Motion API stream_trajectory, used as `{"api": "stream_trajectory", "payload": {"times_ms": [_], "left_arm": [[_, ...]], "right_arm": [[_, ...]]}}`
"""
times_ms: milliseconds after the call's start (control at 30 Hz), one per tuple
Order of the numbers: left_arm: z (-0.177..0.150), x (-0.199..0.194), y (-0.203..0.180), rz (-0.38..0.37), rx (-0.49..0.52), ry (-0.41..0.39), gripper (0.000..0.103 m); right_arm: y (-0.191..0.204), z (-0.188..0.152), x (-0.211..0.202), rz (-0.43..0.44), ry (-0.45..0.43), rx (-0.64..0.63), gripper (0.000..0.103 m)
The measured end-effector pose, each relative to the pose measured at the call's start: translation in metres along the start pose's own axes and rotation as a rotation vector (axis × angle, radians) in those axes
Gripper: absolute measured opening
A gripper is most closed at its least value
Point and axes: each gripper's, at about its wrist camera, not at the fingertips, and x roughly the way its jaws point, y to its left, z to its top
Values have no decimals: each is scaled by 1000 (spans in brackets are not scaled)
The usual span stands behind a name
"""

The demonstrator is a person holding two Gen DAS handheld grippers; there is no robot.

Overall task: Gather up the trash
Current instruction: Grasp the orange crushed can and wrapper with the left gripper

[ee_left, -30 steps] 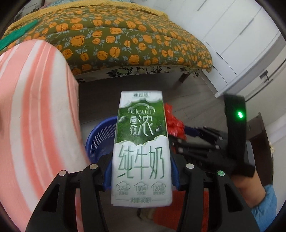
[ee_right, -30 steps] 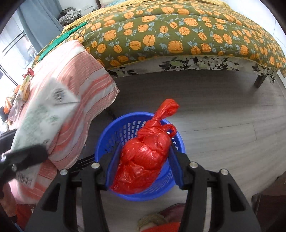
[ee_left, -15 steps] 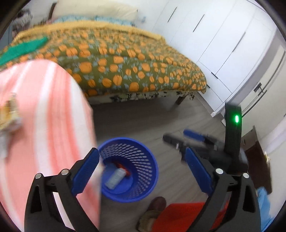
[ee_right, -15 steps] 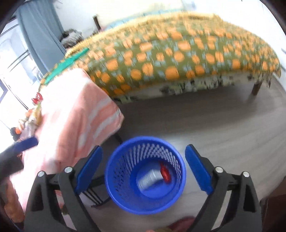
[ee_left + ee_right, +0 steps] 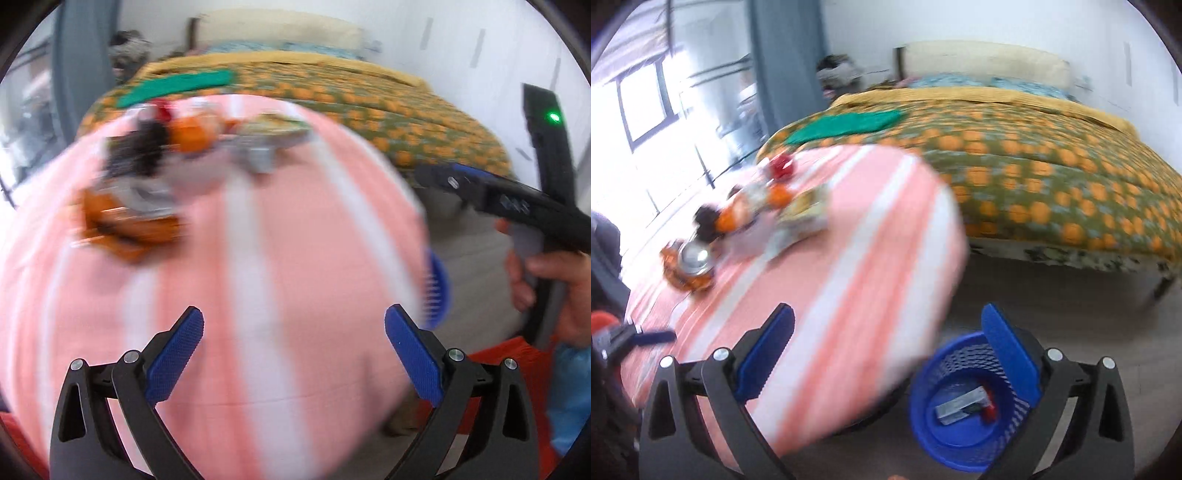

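- A second ago the left gripper (image 5: 293,354) held a milk carton and the right gripper (image 5: 886,354) held a knotted red bag, both over the blue bin (image 5: 964,410); now both grippers are released, jaws spread wide, with nothing between them
- The carton (image 5: 960,404) and the red bag (image 5: 989,406) lie at the bottom of the bin on the floor, so that pair of items counts as collected
- Both cameras have swung up from the bin to the table with the pink striped cloth (image 5: 236,280), which suggests the next round of picking is starting
- More litter (image 5: 147,184) sits in a blurred cluster at the far side of the table: orange wrappers, something dark, a shiny can; details cannot be made out
- The left gripper hovers over the cloth, pointed toward the litter; the right one, gripped by a hand (image 5: 546,284), reaches level beside the table edge, above the bin
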Motion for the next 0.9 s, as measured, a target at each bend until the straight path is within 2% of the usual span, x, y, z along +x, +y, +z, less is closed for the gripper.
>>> {"api": "stream_trajectory", "payload": {"times_ms": [67, 167, 333, 567, 767, 900], "left_arm": [[-5, -2, 26, 51, -22, -2, 97], [-9, -4, 62, 85, -74, -1, 97], [-17, -8, 97, 83, -137, -10, 97], [-14, 0, 105, 96, -141, 0, 98], [14, 4, 103, 62, -196, -62, 98], [48, 17, 94, 138, -210, -116, 98]], "right_arm": [[24, -6, 11, 15, 25, -28, 98], [61, -18, 27, 43, 69, -79, 98], [106, -36, 39, 42, 106, -163, 98], [126, -44, 49, 18, 104, -172, 99], [128, -45, 51, 18, 90, -182, 99], [127, -47, 49, 18, 77, -183, 98]]}}
